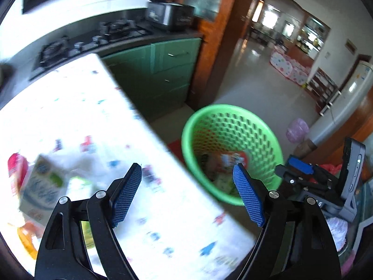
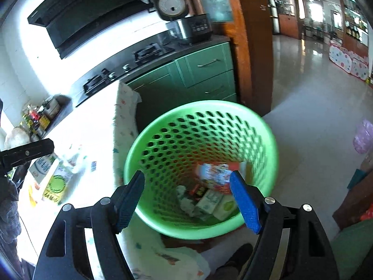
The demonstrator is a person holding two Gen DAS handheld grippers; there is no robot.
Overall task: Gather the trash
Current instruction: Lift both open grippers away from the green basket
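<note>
While both tongs stand released with nothing between their blue pads, the round green plastic basket with a perforated wall [image 2: 177, 137] waits on the floor just beside the long edge of the table [image 1: 77, 107], which is covered with a white cloth printed with small coloured figures.

From the right wrist view, the right tongs [image 2: 187, 200] hang over the near rim of the basket, and their jaws are wide apart. Inside the basket, at its bottom, lies trash: a red and white printed wrapper [image 2: 215, 172], a crumpled white paper [image 2: 186, 204], a small white and green carton [image 2: 218, 204] and a dark red packet [image 2: 198, 190].

From the left wrist view, the left tongs [image 1: 187, 193] are above the table edge, one blue pad over the cloth and the other in front of the basket [image 1: 254, 140]; they too are released and grasp nothing. This picture is blurred. Near the left edge of the table some things remain on the cloth: a white and green milk carton [image 1: 44, 186], a red packet [image 1: 16, 170] beside it and something orange [image 1: 28, 240] closer to the near edge, too blurred to name. The same carton [image 2: 50, 179] shows in the right wrist view.

Behind the table stands a green cabinet [image 2: 205, 74] with a black gas stove [image 2: 126, 70] and a silver rice cooker with its lid up [image 2: 188, 28] on top.
</note>
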